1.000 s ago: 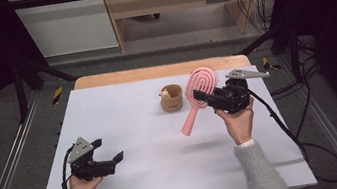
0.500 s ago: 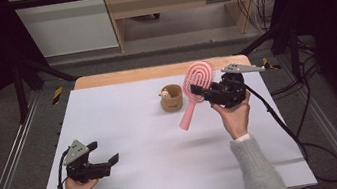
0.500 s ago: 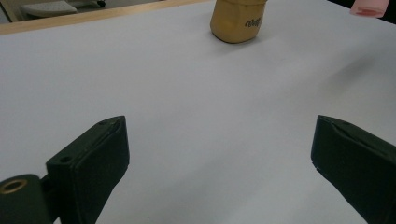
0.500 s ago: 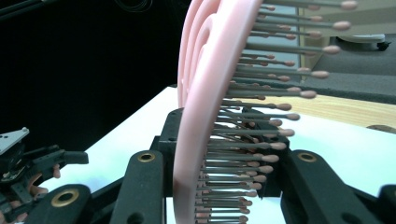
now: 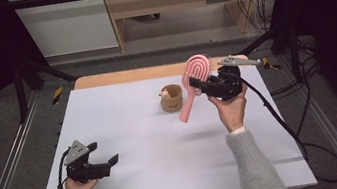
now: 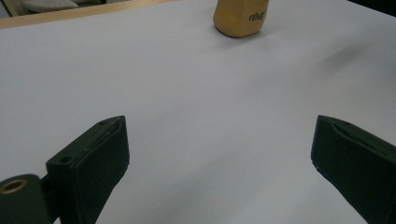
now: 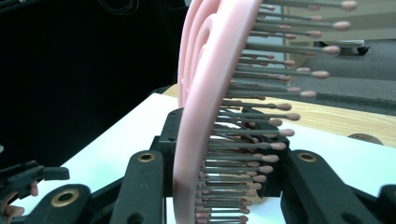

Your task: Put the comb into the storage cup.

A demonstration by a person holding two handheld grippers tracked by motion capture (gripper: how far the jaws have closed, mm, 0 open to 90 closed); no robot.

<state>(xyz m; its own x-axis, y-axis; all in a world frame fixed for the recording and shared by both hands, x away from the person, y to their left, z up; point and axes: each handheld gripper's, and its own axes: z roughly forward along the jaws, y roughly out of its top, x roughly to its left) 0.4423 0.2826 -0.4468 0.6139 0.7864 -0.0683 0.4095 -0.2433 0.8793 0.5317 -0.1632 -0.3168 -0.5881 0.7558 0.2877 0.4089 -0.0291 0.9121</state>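
1. White surface [image 5: 136, 129] spreads before me, its wooden edge at the far side.
2. My right tool [image 5: 208, 84] is clamped on the pink hairbrush [image 5: 193, 78], lifted clear of the surface, handle slanting down toward the cup.
3. My left tool [image 5: 106, 163] rests low near the front-left corner, jaws wide apart, nothing between them.
4. Small tan cup [image 5: 171, 99] stands just beside the brush handle.

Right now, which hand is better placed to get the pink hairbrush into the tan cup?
Right. The right gripper already clamps the pink hairbrush just beside the tan cup; the left gripper sits open, far off.
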